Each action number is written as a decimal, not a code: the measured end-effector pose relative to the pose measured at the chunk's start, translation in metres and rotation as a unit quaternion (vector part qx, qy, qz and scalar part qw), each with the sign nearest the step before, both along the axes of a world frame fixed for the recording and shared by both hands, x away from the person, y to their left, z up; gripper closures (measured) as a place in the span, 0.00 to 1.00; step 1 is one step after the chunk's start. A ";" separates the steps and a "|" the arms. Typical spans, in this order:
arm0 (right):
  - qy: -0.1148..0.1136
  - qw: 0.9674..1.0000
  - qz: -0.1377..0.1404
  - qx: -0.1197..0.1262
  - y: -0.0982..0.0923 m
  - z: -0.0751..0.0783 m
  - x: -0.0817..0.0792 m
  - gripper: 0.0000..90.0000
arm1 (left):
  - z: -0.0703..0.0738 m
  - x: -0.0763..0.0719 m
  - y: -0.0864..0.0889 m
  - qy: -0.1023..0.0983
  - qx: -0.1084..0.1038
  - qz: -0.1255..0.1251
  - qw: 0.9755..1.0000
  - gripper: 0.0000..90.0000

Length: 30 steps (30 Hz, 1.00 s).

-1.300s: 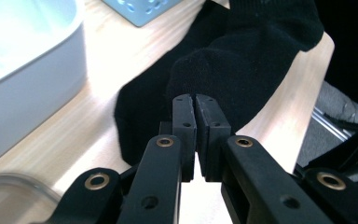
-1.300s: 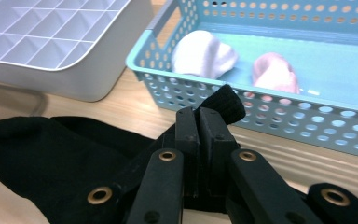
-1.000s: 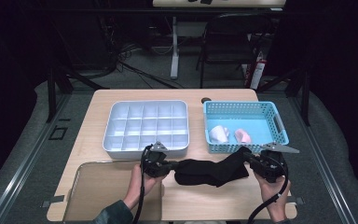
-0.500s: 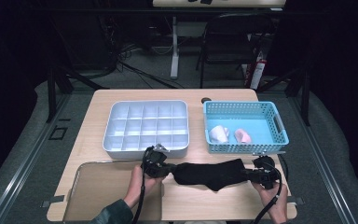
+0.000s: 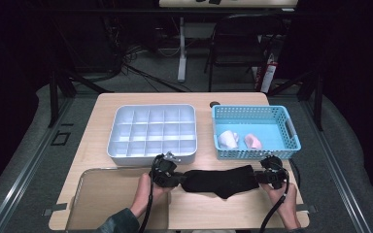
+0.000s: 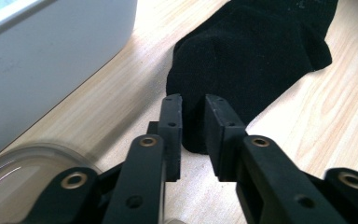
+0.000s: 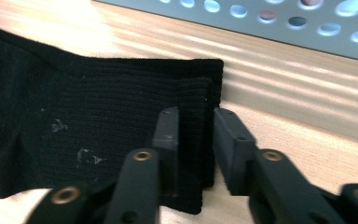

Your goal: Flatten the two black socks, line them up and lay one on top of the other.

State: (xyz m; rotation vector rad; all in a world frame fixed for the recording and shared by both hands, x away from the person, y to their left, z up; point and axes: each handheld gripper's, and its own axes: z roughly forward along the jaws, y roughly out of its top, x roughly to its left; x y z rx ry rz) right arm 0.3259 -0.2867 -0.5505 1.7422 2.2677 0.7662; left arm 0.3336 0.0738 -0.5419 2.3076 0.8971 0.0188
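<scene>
Black knit, the sock [image 5: 217, 180] lies flat on the table [image 5: 126, 104] before the basket [image 5: 291, 131], stretched between our grippers. Our left gripper [image 6: 193, 122] pinches the toe, our right gripper [image 7: 195, 136] the ribbed cuff, jaws narrow on cloth. We judge it light, limp, best held by its ends.

Black sock [image 5: 218, 180], blue basket [image 5: 291, 127]
</scene>
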 end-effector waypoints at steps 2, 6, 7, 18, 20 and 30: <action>-0.002 1.000 0.000 -0.001 0.001 0.001 -0.001 0.90 | -0.002 -0.001 -0.001 -0.002 0.006 -0.003 1.000 0.94; -0.008 1.000 0.003 -0.009 0.002 0.004 -0.004 0.93 | -0.003 -0.003 -0.004 0.000 0.007 -0.004 1.000 0.96; -0.012 1.000 0.003 -0.013 0.003 0.006 -0.005 0.93 | -0.002 -0.003 -0.004 -0.001 0.008 -0.006 1.000 0.96; -0.066 0.998 0.008 -0.010 0.005 0.042 -0.015 0.93 | 0.007 -0.005 0.002 0.010 -0.005 -0.005 1.000 0.96; -0.063 0.998 0.008 -0.013 0.003 0.041 -0.013 0.92 | 0.007 -0.005 0.002 0.012 -0.004 -0.005 1.000 0.96; -0.016 0.999 0.008 -0.035 -0.001 0.022 -0.007 0.85 | 0.006 -0.006 0.000 0.015 -0.006 -0.009 1.000 0.96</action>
